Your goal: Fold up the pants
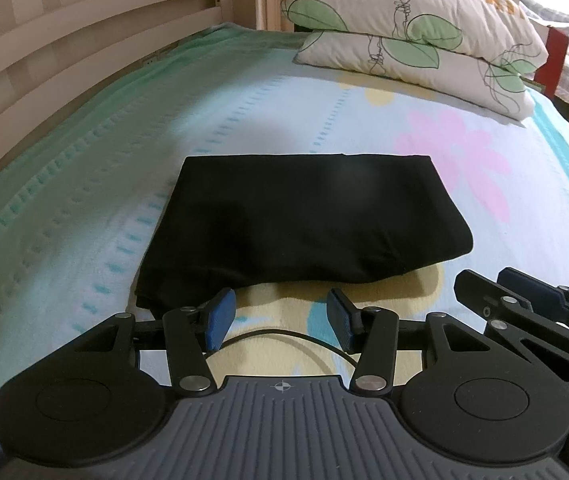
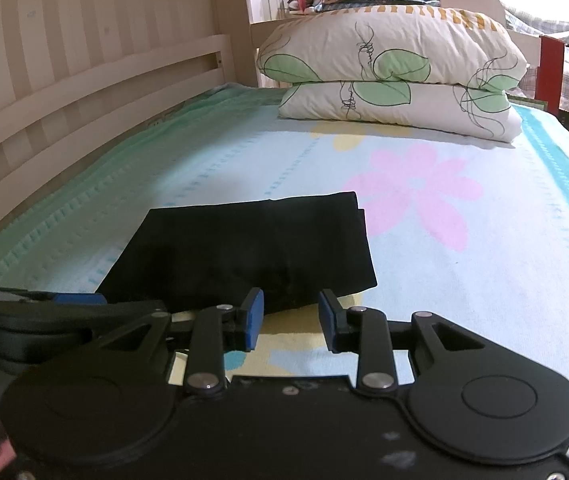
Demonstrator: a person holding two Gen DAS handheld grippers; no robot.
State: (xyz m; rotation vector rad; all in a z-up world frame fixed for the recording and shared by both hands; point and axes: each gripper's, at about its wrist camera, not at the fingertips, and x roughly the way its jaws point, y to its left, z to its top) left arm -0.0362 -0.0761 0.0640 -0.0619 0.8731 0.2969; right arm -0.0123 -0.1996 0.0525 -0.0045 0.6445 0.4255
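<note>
Folded black pants [image 2: 240, 252] lay flat on the flowered bed sheet [image 2: 464, 280]. The right gripper [image 2: 290, 318] hovered at their near edge, jaws apart and empty. Two leaf-print pillows [image 2: 396, 80] sat stacked beyond.

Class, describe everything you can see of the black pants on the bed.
The black pants are a matte, soft-looking fabric, folded into a compact, roughly rectangular stack with layered edges at the corners. They lie flat on the flower-print bedspread, short of the pillows. Neither gripper holds them; both sets of jaws stand open just before the near edge.
</note>
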